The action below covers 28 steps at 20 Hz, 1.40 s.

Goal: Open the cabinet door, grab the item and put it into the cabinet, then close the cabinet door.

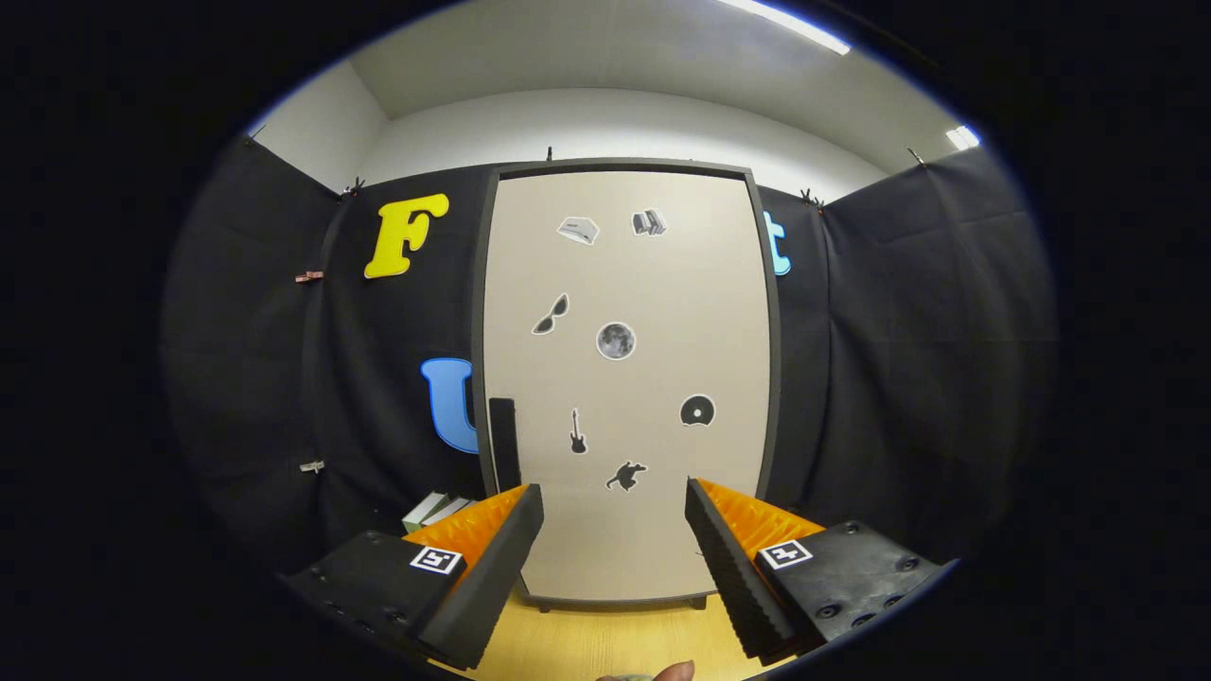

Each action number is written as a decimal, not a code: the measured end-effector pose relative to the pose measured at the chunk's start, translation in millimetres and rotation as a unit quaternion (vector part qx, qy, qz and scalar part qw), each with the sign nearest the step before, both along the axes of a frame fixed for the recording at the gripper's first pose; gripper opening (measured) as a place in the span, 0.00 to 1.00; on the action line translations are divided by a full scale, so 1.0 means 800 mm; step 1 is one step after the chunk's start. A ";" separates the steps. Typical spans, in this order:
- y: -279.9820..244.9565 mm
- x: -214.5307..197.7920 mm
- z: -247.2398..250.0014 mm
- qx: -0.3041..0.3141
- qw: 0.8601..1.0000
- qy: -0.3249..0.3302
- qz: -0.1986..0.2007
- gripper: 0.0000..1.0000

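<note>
Cabinet (624, 378): stands upright on the wooden tabletop (605, 643) against the far cloth wall, directly ahead of the gripper. Its door (662, 284) is closed, flush within the dark frame, and carries several small stickers. A dark vertical handle (503, 443) sits at the door's lower left edge, which suggests the hinges are on the right.

Item: a small stack of what look like light-coloured boxes or books (437, 511) lies on the table left of the cabinet, partly hidden behind the left finger. This is judged to be the thing to be stowed; its exact nature cannot be told.

Gripper (615, 530): fingers spread wide apart, holding nothing, pointed level and square at the lower door. It hangs short of the cabinet, centred on the door and to the right of the handle. A fingertip of the person (674, 672) shows at the near edge, below the fingers.

Step in hand: opening the door, not yet begun. Recommendation: shift the gripper left until the handle lies between the fingers, advance straight, and close on the handle's middle so both pads bear evenly. Then pull along an arc toward the near side and rightward, following the hinge rather than dragging straight back, to avoid shifting the cabinet on the table. Open fully so the door clears the later approach with the item.
</note>
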<state>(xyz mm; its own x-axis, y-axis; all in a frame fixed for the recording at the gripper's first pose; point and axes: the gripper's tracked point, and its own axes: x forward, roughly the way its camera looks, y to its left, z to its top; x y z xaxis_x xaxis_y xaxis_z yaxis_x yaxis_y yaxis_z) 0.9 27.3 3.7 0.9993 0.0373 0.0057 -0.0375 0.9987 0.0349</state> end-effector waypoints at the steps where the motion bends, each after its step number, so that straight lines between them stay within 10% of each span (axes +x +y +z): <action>1: 0.007 0.005 0.002 0.002 1.000 -0.003 0.001 0.97; 21: 0.167 0.222 -0.074 -0.006 1.000 0.030 -0.001 0.95; 26: 0.157 0.248 -0.092 0.000 0.999 0.048 -0.022 0.44; 28: 0.156 0.249 -0.090 -0.003 0.999 0.039 -0.024 0.38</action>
<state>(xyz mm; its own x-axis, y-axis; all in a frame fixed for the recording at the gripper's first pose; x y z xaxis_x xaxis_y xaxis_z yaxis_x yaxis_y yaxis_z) 200.4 152.5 -68.1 0.9973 -0.0116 -0.0725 0.0137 0.9995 0.0288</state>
